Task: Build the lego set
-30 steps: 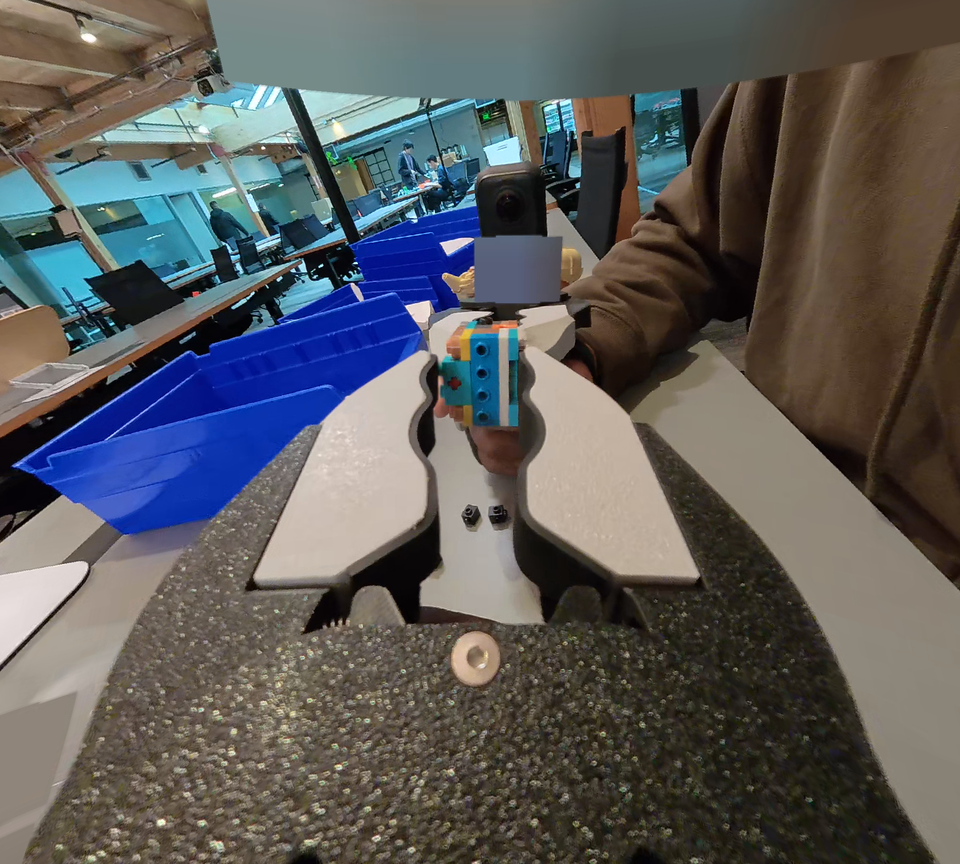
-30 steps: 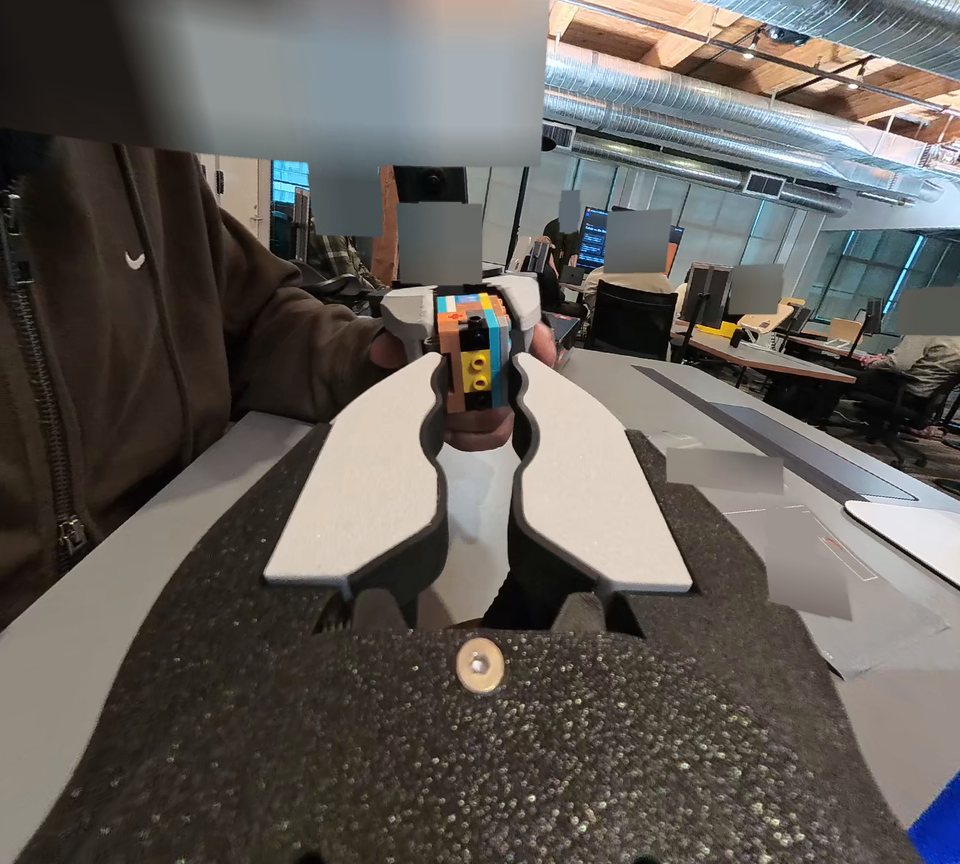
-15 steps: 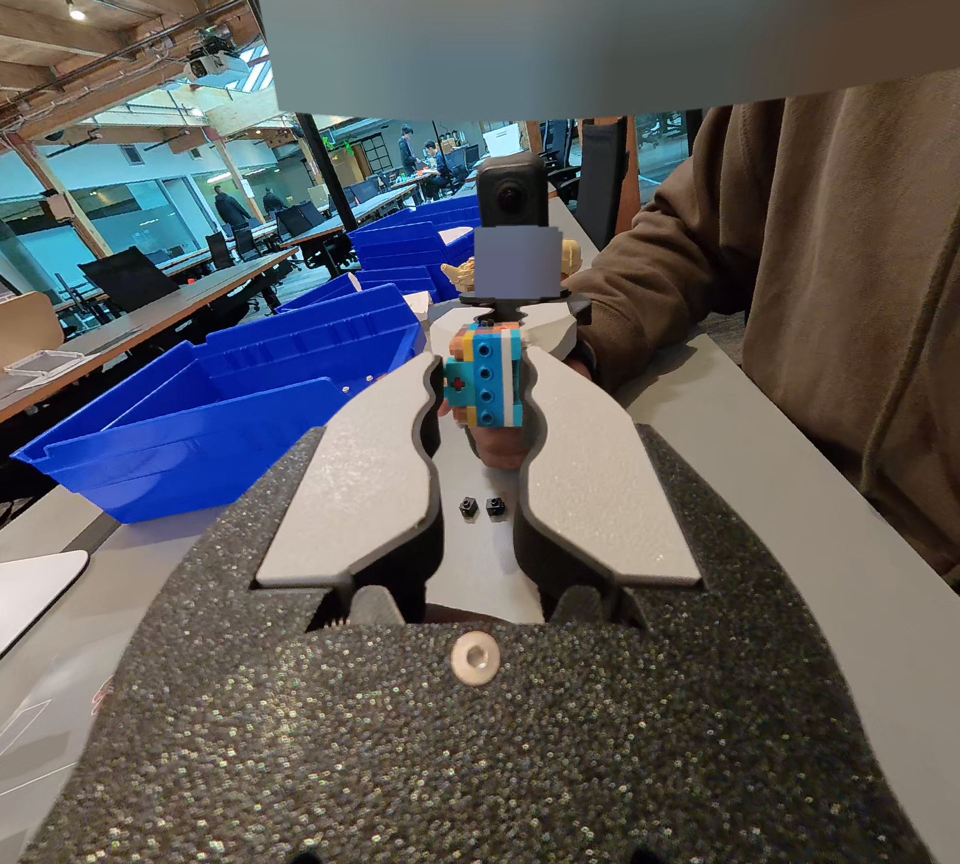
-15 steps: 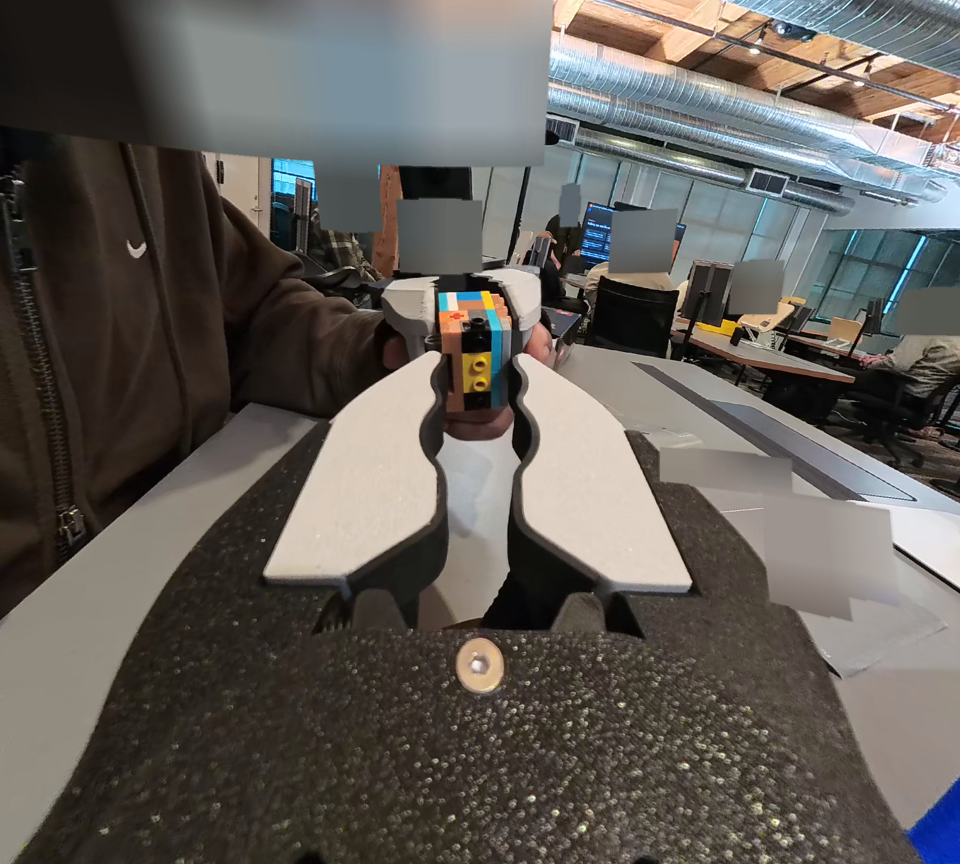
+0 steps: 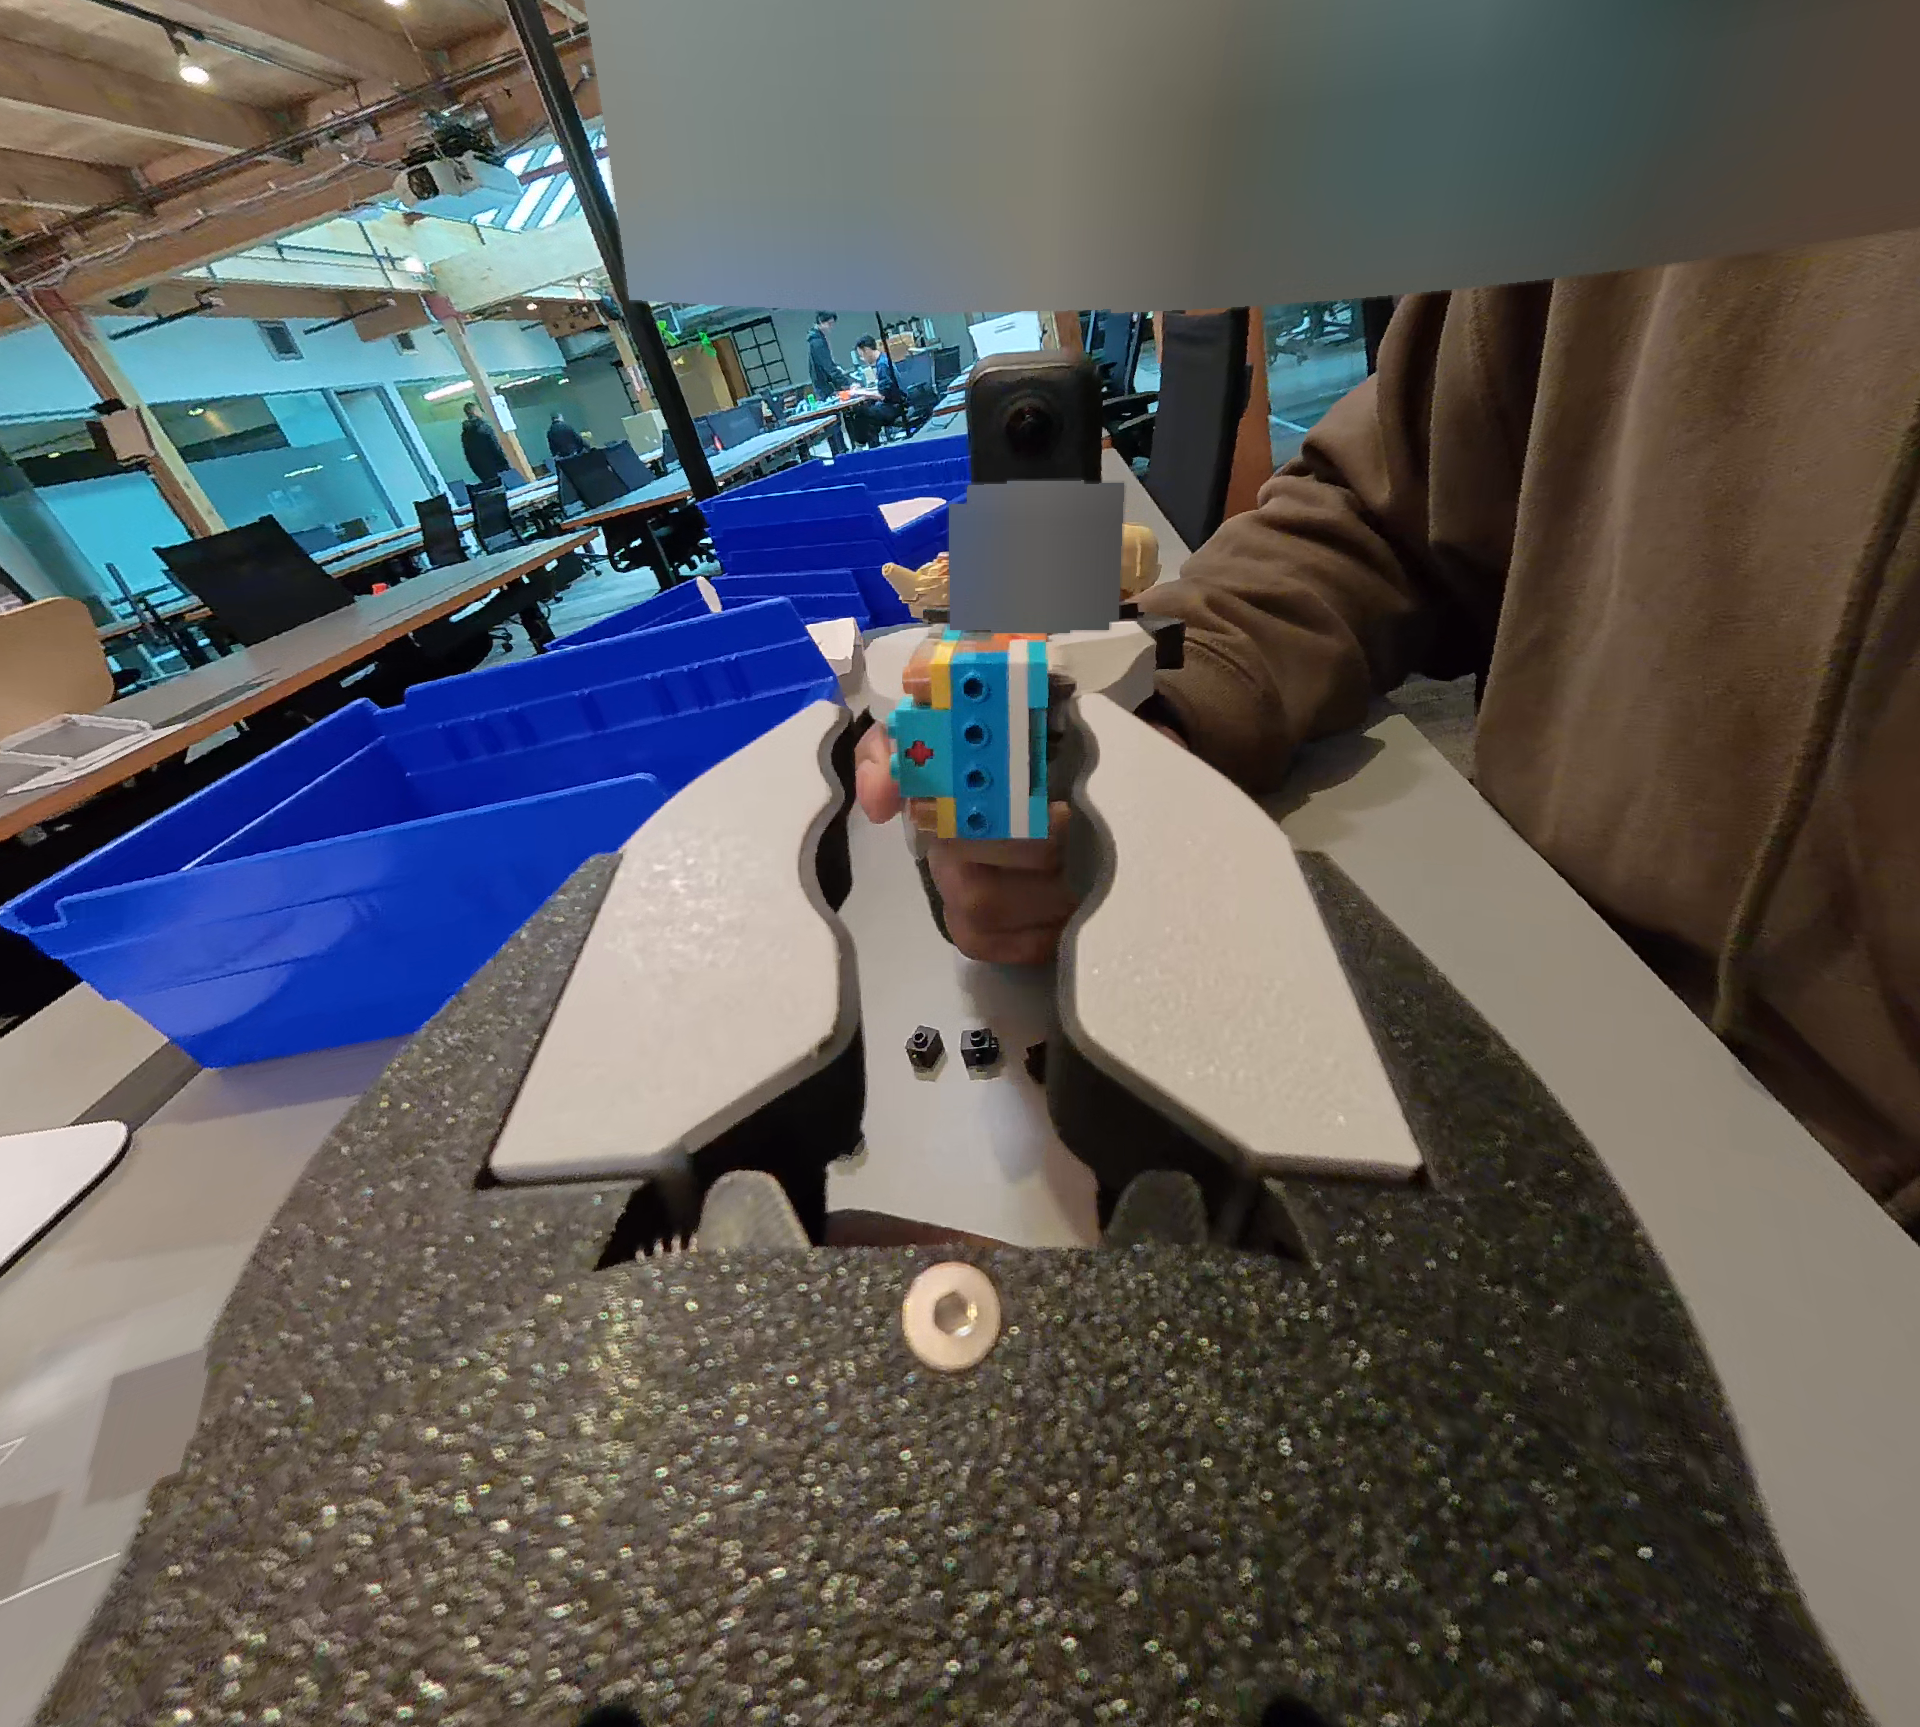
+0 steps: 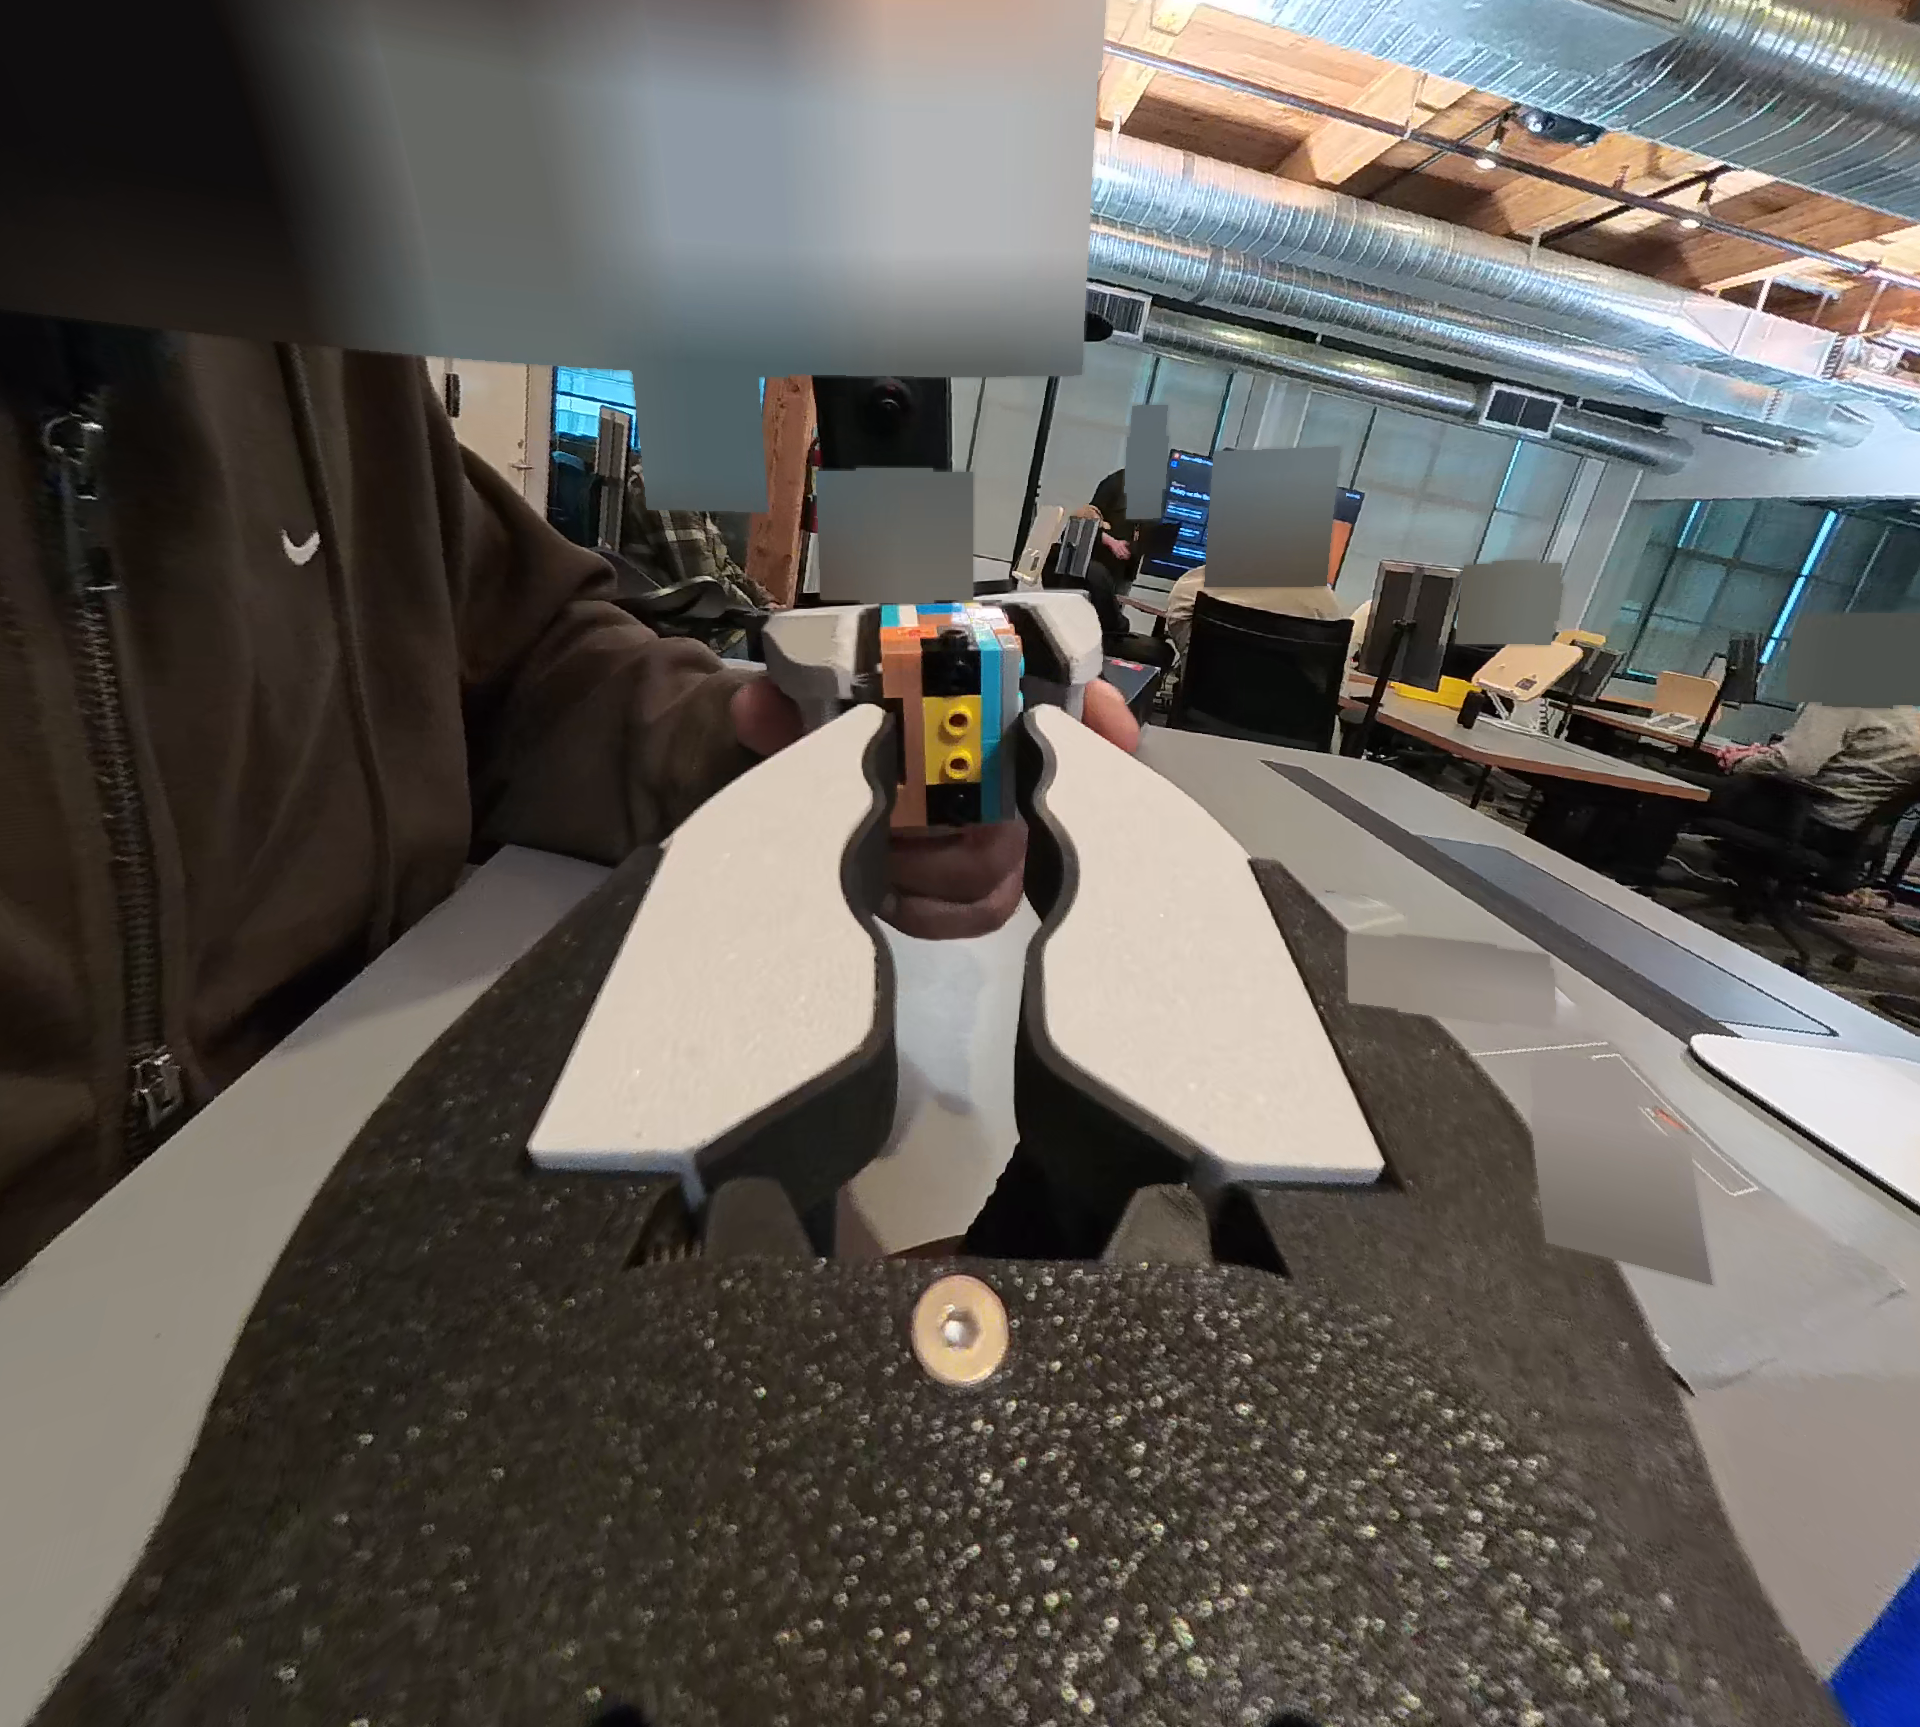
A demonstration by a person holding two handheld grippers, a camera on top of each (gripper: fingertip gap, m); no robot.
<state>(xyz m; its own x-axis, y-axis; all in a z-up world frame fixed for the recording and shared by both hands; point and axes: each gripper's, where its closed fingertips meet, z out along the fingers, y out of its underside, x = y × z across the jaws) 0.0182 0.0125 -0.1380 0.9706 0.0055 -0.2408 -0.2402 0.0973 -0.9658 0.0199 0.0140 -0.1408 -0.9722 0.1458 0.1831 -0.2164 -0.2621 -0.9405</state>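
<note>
Grippers left (image 5: pixel 961 742) and right (image 6: pixel 951 742) stay clamped on the model (image 5: pixel 971 747) from opposite sides, unchanged; two black studs (image 5: pixel 951 1047) await fitting.

You have one multicoloured lego block assembly of blue, orange, yellow, white and black bricks (image 5: pixel 971 742); two grippers, left gripper (image 5: pixel 961 747) and right gripper (image 6: pixel 951 742), with two grey fingers each; two small black lego studs (image 5: pixel 951 1047) on the grey bench (image 5: pixel 1507 898); several stacked blue plastic bins (image 5: pixel 343 877), exact number unclear.
</note>
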